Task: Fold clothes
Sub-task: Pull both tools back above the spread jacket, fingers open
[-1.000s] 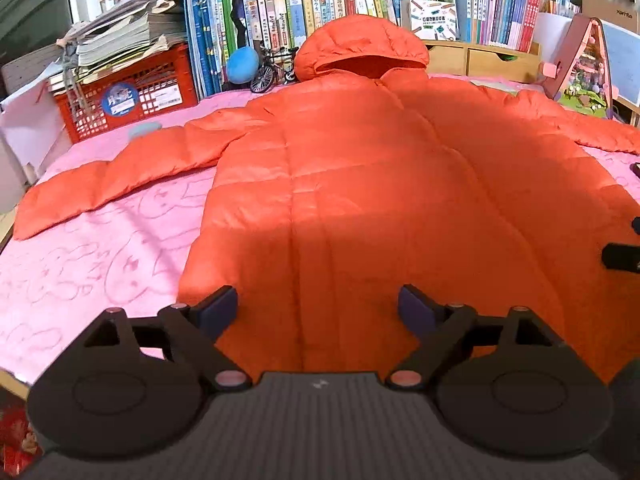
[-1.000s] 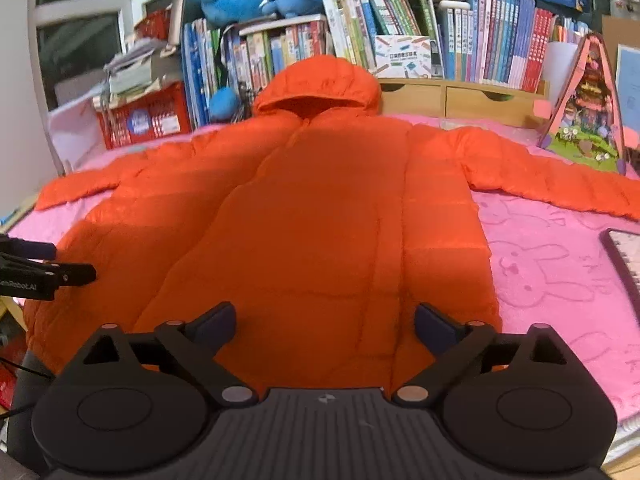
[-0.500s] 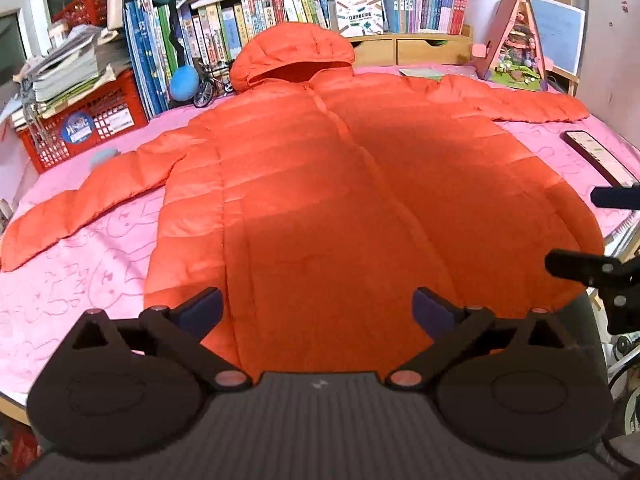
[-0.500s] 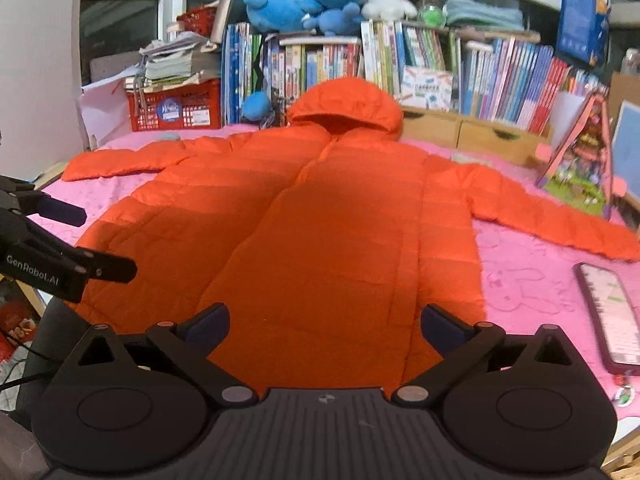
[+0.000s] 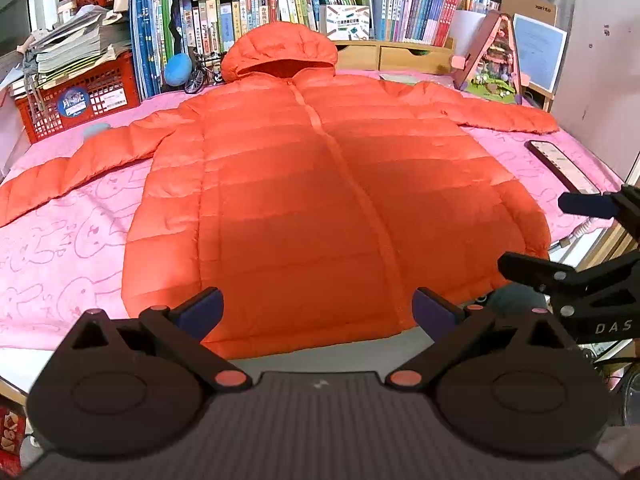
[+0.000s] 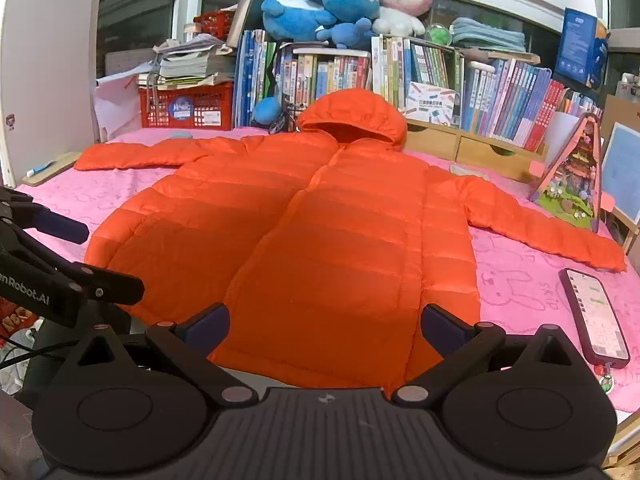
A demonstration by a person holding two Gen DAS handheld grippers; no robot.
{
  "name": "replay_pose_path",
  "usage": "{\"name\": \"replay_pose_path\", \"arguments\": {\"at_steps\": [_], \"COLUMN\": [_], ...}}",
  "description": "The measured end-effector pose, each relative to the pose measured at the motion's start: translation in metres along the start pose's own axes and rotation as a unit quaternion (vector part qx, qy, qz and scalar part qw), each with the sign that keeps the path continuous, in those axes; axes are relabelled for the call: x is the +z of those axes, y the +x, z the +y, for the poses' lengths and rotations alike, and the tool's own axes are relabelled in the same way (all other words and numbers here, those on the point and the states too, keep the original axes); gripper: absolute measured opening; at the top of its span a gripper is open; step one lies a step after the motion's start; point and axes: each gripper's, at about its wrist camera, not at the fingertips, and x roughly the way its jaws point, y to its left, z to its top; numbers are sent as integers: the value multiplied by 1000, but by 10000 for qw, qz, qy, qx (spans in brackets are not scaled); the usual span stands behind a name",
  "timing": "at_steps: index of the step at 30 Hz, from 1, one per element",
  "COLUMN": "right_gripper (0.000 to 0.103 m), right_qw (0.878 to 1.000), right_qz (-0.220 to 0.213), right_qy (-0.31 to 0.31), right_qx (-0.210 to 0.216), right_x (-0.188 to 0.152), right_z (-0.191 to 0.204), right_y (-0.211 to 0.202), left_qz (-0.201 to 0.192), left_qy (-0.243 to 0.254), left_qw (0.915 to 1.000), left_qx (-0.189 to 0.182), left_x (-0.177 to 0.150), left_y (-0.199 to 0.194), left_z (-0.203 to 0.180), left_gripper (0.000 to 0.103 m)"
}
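Note:
An orange hooded puffer jacket (image 5: 320,184) (image 6: 320,232) lies flat and face up on a pink blanket (image 5: 60,248) (image 6: 520,280), zipped, with both sleeves spread out to the sides and the hood at the far end. My left gripper (image 5: 318,312) hovers open just off the jacket's near hem, with nothing between its fingers. My right gripper (image 6: 324,328) is also open and empty, back from the hem. Each gripper shows at the edge of the other's view: the right gripper (image 5: 576,240), the left gripper (image 6: 68,256).
A phone (image 5: 564,166) (image 6: 596,316) lies on the blanket at the right, near the sleeve end. Books (image 6: 440,76), a red crate (image 5: 76,96), wooden drawers (image 5: 400,56), plush toys (image 6: 340,4) and a small model house (image 6: 572,176) line the far side.
Both grippers have drawn back and up from the jacket, so the whole garment and the table's near edge now show. Their jaws have spread a little wider.

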Motion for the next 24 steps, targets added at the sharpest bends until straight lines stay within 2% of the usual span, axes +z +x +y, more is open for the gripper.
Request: {"name": "replay_pose_path", "arguments": {"at_steps": [21, 24], "right_gripper": [103, 103], "right_qw": [9995, 9987], "right_qz": [300, 442], "right_qy": [58, 110], "right_qx": [-76, -249], "right_x": [-8, -12], "right_z": [-3, -3], "right_y": [15, 17], "left_qz": [83, 120], "left_qy": [-111, -130], "left_qw": [9995, 9993], "left_qx": [284, 325], "left_x": [-3, -6], "left_y": [16, 19], "left_z": [15, 16], "left_gripper": [102, 102]}}
